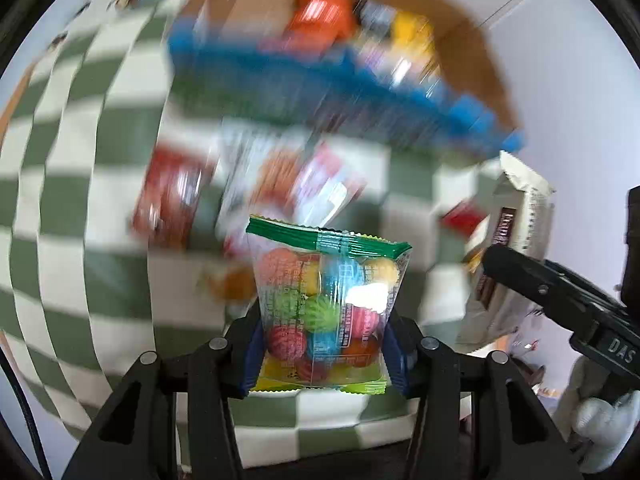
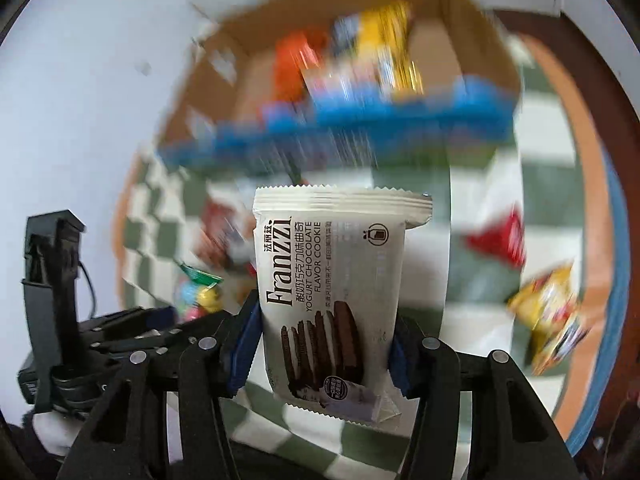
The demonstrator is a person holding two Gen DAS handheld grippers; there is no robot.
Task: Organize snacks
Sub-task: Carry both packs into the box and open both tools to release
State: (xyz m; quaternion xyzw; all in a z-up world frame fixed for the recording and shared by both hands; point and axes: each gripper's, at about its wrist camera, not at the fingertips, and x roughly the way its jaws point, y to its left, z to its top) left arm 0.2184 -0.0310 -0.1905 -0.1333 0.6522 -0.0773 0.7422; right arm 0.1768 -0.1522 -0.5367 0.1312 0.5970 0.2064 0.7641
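Left tool (image 1: 322, 350) clenched on a clear candy bag (image 1: 326, 308), held above the checkered worktop (image 1: 80, 140). Right tool (image 2: 320, 354) grasping a white cookie pack (image 2: 332, 292), also off the worktop. Cardboard box (image 2: 456, 40) of snacks ahead, blurred. More packets lie loose on the cloth.

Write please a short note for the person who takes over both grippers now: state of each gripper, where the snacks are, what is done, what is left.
Left gripper: shut on the clear candy bag with coloured balls, held above the checkered cloth.
Right gripper: shut on the white cookie pack.
Cardboard box with a blue front edge stands ahead; several packs, blurred, are already inside.
Done: both packs are picked up.
Left: put both in the box, probably, then collect the loose snacks on the cloth, such as the red pack and the yellow pack.
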